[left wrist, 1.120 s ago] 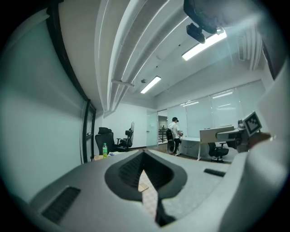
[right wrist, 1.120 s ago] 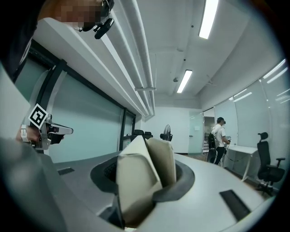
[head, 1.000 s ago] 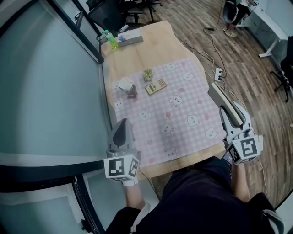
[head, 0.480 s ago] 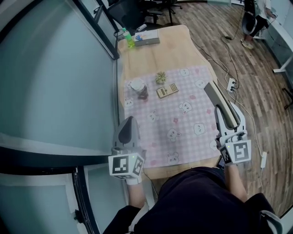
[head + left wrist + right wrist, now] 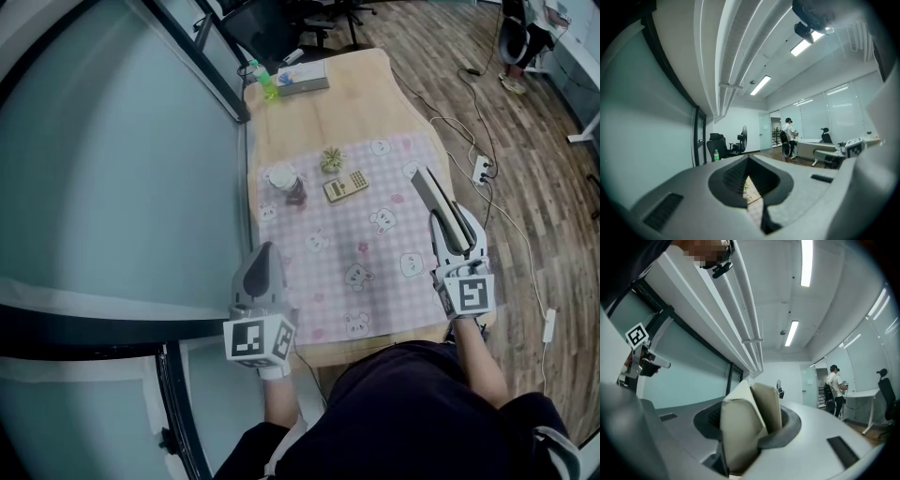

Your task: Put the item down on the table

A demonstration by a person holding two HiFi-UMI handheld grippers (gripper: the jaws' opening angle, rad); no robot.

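Note:
My right gripper (image 5: 453, 230) is shut on a long beige box (image 5: 433, 195) that sticks out past its jaws, over the right edge of the pink checked cloth (image 5: 375, 234) on the wooden table (image 5: 347, 103). The right gripper view shows the beige box (image 5: 740, 427) wedged between the jaws of the right gripper (image 5: 750, 437), pointing slightly upward. At the cloth's near left corner my left gripper (image 5: 266, 251) is shut and holds nothing. In its own view the left gripper (image 5: 752, 187) shows only a slit between the jaws.
On the cloth lie a calculator (image 5: 345, 186), a small plant (image 5: 330, 159) and a lidded jar (image 5: 281, 178). A green bottle (image 5: 267, 84) and a flat box (image 5: 305, 80) stand at the far end. A glass wall runs along the left. A power strip (image 5: 483, 169) lies on the floor.
My right gripper has carried the beige box leftward and a little lower, from beside the table to over the cloth's right edge. The left gripper has stayed put.

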